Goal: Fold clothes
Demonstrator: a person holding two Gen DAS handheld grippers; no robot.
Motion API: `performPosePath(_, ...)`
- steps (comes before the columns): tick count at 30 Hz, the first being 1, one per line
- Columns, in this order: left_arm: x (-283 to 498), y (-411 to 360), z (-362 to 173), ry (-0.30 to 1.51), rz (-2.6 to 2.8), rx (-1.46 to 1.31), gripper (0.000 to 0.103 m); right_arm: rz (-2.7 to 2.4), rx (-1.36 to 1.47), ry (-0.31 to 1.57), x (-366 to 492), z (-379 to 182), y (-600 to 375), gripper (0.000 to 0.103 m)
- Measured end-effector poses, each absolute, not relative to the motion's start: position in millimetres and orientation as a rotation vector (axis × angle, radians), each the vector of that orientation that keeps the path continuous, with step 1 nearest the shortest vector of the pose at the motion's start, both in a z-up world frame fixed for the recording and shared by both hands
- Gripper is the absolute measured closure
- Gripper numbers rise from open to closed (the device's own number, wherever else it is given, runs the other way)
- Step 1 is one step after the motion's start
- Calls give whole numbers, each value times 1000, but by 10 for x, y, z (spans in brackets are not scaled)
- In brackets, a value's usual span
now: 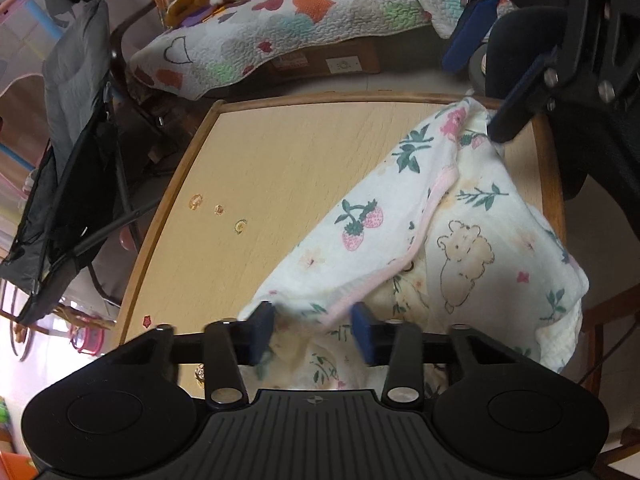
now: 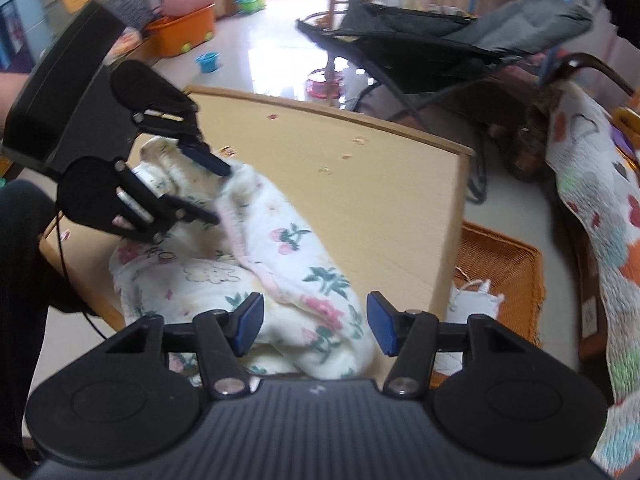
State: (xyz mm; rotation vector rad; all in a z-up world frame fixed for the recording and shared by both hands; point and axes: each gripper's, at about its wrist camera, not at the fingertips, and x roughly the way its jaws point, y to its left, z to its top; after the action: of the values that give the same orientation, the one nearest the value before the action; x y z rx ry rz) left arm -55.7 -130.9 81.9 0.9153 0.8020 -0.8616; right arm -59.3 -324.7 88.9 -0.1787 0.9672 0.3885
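Garment, soft, light and limp, lies crumpled at the 4 o'clock corner of the bench. Left gripper fingers straddle its pink hem, not yet clamped. Right gripper fingers stand released over the cloth. Grasp hem edges.

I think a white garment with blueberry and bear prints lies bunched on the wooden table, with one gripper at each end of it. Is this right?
Not fully. The fruit printed on the garment is strawberries, pink with green leaves, not blueberries; the left wrist view shows them clearly beside the bear. The rest holds: it lies bunched on the wooden table, with the left gripper at one end and the right gripper at the other.
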Motion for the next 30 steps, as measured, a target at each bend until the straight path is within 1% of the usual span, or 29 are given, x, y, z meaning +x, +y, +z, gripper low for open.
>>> performPosePath(5, -551, -1284, 784, 812, -853, 880, 65, 456, -262, 974, -433, 855, -3067, 49)
performPosePath(10, -572, -1251, 765, 811, -825, 838, 65, 534, -288, 1008, -222, 770, -2871, 65)
performPosePath(11, -567, -1242, 765, 812, -819, 824, 65, 546, -303, 1019, -191, 733, -2821, 66)
performPosePath(12, -557, -1232, 768, 814, -813, 808, 65, 556, -319, 1032, -162, 691, -2773, 69)
performPosePath(14, -528, -1199, 777, 825, -800, 762, 73, 577, -344, 1059, -115, 610, -2687, 73)
performPosePath(15, -503, -1178, 779, 833, -794, 738, 80, 583, -357, 1067, -100, 580, -2650, 75)
performPosePath(17, -461, -1136, 785, 842, -782, 692, 82, 589, -386, 1073, -79, 534, -2583, 77)
performPosePath(18, -451, -1116, 786, 839, -779, 676, 83, 590, -398, 1076, -67, 513, -2555, 80)
performPosePath(20, -437, -1080, 787, 839, -774, 642, 84, 587, -412, 1087, -35, 474, -2517, 88)
performPosePath(21, -432, -1064, 786, 843, -774, 625, 84, 583, -418, 1094, -19, 452, -2502, 95)
performPosePath(22, -433, -1055, 782, 842, -773, 617, 84, 580, -429, 1099, -6, 439, -2489, 99)
performPosePath(26, -461, -1030, 767, 828, -765, 607, 84, 577, -486, 1076, 18, 492, -2452, 100)
performPosePath(30, -510, -977, 801, 813, -739, 581, 82, 538, -607, 1009, 63, 650, -2409, 100)
